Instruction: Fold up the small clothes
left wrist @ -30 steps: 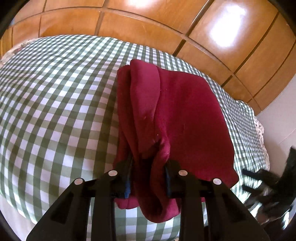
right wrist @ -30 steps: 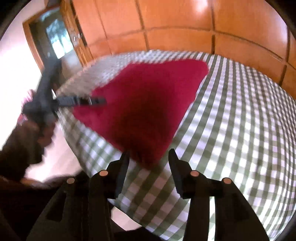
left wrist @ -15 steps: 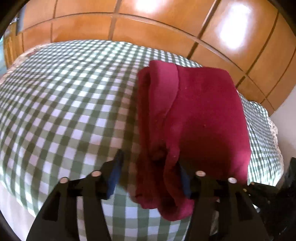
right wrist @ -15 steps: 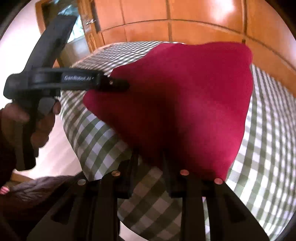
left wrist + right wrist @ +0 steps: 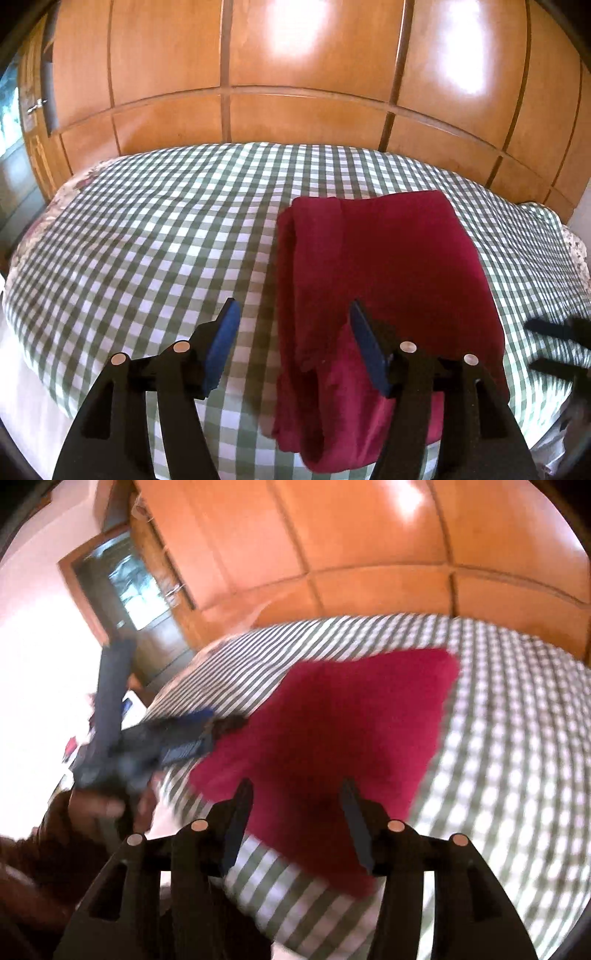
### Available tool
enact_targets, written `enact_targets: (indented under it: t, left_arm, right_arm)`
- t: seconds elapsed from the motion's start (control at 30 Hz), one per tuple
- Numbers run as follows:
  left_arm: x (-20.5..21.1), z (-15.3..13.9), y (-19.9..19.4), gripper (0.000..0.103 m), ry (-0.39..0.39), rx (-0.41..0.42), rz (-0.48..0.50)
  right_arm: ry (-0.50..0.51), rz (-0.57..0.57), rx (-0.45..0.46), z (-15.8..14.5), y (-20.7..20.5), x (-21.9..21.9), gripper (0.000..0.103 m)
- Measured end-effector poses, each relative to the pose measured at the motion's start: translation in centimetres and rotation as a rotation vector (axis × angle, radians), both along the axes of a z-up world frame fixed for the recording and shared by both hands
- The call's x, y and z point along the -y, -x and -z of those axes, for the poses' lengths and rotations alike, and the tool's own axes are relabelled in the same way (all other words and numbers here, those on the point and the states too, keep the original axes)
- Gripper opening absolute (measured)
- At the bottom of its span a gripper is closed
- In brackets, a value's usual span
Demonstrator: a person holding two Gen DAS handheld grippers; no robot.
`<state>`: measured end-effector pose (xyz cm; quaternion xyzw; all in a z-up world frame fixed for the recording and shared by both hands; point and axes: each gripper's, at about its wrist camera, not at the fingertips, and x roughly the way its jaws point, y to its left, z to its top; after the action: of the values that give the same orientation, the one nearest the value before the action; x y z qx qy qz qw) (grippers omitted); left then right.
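Black left hand-held gripper (image 5: 291, 317), blue pads (image 5: 221, 343), silver screws.

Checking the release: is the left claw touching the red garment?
Cannot tell. Left wrist view: left claw open, one finger overlaps the red garment, contact unclear; right wrist view blurred.

Both views are bright with warm daylight. In the left wrist view the picture is sharp: two broad glare patches sit on the glossy wooden wardrobe panels (image 5: 295, 74), and the checked bedcover (image 5: 147, 240) is evenly lit, with soft shadows in the folds of the red garment (image 5: 388, 266). The fisheye lens bows the panel seams and the bed's edge, and dark vignette fills the corners. The right wrist view is heavily motion-blurred: the checks smear into stripes on the bedcover (image 5: 517, 720), the left gripper (image 5: 192, 738) is smudged, and the wall (image 5: 37, 664) at the left is blown out to white.
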<state>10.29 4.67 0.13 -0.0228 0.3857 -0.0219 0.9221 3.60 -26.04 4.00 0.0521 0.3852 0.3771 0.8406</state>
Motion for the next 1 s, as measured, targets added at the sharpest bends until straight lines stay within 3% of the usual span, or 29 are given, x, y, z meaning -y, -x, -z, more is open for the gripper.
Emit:
enact_targets:
  t: [0.2, 0.33, 0.53, 0.63, 0.77, 0.83, 1.0]
  left_arm:
    - [0.5, 0.6, -0.4, 0.061, -0.029, -0.008, 0.013]
    - [0.1, 1.3, -0.5, 0.061, -0.029, -0.024, 0.011]
    - [-0.5, 2.6, -0.7, 0.066, -0.007, -0.043, 0.005]
    - [-0.7, 3.6, -0.8, 0.067, 0.019, -0.06, 0.008]
    - [-1.5, 4.3, -0.5, 0.068, 0.063, -0.056, 0.016]
    - [-2.1, 4.7, -0.3, 0.068, 0.098, -0.055, 0.024]
    - [-3.7, 5.8, -0.5, 0.068, 0.227, -0.063, 0.049]
  right_arm:
    - [0.002, 0.045, -0.06, 0.1, -6.6, -0.3, 0.05]
    - [0.048, 0.07, -0.104, 1.7, -10.3, -1.4, 0.05]
    - [0.094, 0.073, -0.148, 4.3, -11.9, -2.6, 0.05]
    - [0.111, 0.073, -0.124, 4.8, -11.8, -3.1, 0.051]
    - [0.044, 0.061, -0.106, 3.7, -10.8, -2.2, 0.064]
    - [-0.007, 0.083, -0.112, 3.2, -10.5, -1.1, 0.078]
    - [-0.096, 0.134, -0.222, 5.6, -10.0, 2.5, 0.084]
